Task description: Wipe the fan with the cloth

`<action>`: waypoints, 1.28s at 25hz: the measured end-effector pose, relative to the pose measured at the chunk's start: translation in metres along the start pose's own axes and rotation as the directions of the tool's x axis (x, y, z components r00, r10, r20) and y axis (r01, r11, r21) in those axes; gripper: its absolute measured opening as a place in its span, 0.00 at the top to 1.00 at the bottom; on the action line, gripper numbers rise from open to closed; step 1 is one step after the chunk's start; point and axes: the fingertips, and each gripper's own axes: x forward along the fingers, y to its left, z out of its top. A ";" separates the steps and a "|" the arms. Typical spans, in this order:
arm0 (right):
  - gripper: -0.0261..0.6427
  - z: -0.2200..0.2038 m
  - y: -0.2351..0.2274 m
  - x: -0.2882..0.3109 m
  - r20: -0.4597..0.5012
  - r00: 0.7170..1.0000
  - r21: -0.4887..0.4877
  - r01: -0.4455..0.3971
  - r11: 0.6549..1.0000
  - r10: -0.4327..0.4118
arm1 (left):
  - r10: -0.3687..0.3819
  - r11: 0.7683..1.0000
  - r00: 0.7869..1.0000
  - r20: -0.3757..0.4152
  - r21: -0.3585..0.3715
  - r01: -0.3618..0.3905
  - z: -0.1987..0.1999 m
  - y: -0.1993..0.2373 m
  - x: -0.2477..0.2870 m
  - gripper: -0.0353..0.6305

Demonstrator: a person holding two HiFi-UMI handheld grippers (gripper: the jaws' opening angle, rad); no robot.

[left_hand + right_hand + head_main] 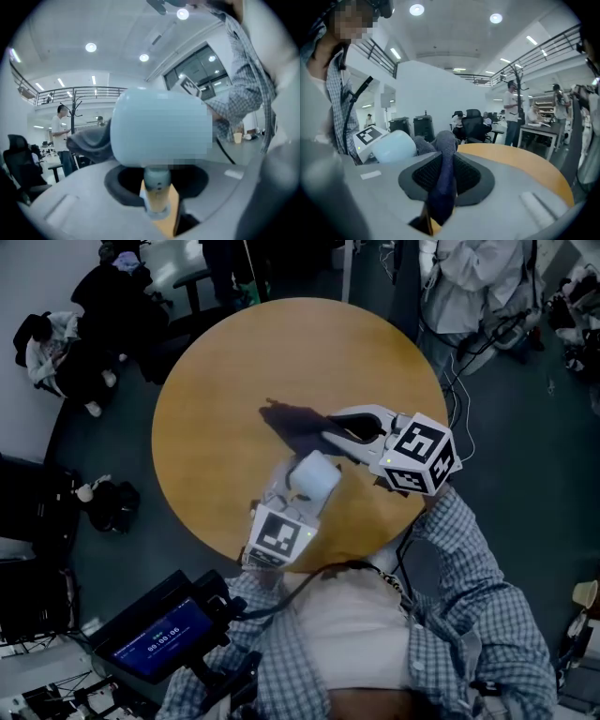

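Left gripper view alone shows left fingers (75, 201) clamping the fan stem (157, 182); right fingers (511, 197) pinch cloth (443, 183).

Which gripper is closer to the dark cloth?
Right. The right gripper pinches the cloth between its jaws. The left gripper holds the pale blue fan by its stem, with the fan's head beside the cloth.
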 end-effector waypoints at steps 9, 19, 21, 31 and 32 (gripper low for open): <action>0.85 -0.098 -0.022 -0.012 -0.022 0.979 0.303 0.198 0.932 -0.201 | 0.045 0.984 0.994 0.101 -0.176 -0.027 0.020 0.019 -0.015 0.75; 0.85 -0.056 0.042 -0.043 0.149 0.965 0.181 0.186 0.966 -0.214 | 0.100 0.979 0.991 0.094 -0.187 -0.081 0.024 0.037 -0.017 0.75; 0.85 -0.048 0.067 -0.041 0.129 0.983 0.088 0.119 0.989 -0.130 | 0.110 0.970 0.990 0.094 -0.227 -0.086 0.036 0.040 -0.017 0.75; 0.85 -0.072 0.051 -0.054 -0.071 0.995 -0.113 0.055 0.992 -0.063 | -0.048 0.976 0.974 0.220 -0.197 0.092 0.063 0.030 -0.030 0.75; 0.85 -0.058 0.043 -0.058 -0.051 0.997 -0.141 0.046 0.989 -0.054 | -0.070 0.976 0.975 0.211 -0.188 0.111 0.059 0.028 -0.033 0.75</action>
